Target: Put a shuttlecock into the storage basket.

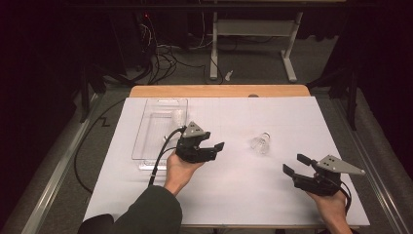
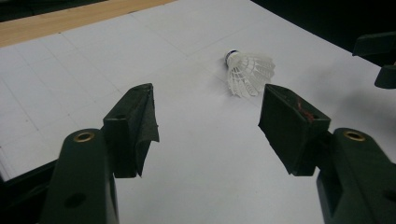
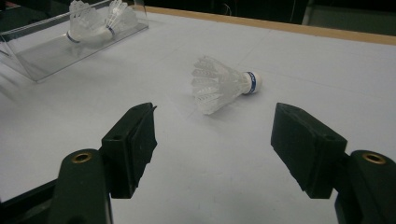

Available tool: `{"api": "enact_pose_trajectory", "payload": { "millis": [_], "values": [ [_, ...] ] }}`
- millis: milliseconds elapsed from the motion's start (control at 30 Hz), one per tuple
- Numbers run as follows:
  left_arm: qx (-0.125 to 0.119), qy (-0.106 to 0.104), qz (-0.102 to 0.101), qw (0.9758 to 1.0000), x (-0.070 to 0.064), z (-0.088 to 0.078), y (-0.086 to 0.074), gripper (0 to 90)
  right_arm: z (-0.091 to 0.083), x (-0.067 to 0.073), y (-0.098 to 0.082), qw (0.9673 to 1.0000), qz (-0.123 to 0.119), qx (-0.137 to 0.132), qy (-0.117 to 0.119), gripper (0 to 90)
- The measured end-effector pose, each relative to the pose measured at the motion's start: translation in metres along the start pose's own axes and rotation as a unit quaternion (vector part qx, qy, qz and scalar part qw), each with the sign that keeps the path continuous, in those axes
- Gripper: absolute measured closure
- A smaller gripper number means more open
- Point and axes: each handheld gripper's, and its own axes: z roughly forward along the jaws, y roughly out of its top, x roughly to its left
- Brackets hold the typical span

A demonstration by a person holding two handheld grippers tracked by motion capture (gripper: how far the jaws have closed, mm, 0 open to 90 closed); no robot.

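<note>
Shuttlecock collection: partly done, one piece outstanding.

Tray [image 1: 146, 141] left of centre holds two shuttlecocks [image 3: 95, 23]. Left tongs [image 1: 210, 148] wide, empty, mid-frame. Loose shuttlecock [image 1: 261, 142] lies on the table [image 1: 272, 195] right of centre, ungripped. Right tongs [image 1: 295, 164] wide, empty, lower right.

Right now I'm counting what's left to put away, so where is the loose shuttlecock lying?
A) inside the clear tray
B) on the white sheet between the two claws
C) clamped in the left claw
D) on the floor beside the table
B: the shuttlecock lies on its side on the white sheet, apart from the clear tray, with the open left claw and open right claw on either side of it, neither touching it.
</note>
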Motion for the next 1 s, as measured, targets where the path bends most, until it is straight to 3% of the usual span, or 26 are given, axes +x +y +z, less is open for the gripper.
{"api": "enact_pose_trajectory", "payload": {
  "millis": [1000],
  "values": [
    [0.009,-0.013,0.012,0.9998,-0.004,0.032,0.014,38.1,0.000,0.000,0.000,1.0000,0.000,0.001,0.001,31.0]
  ]
}}
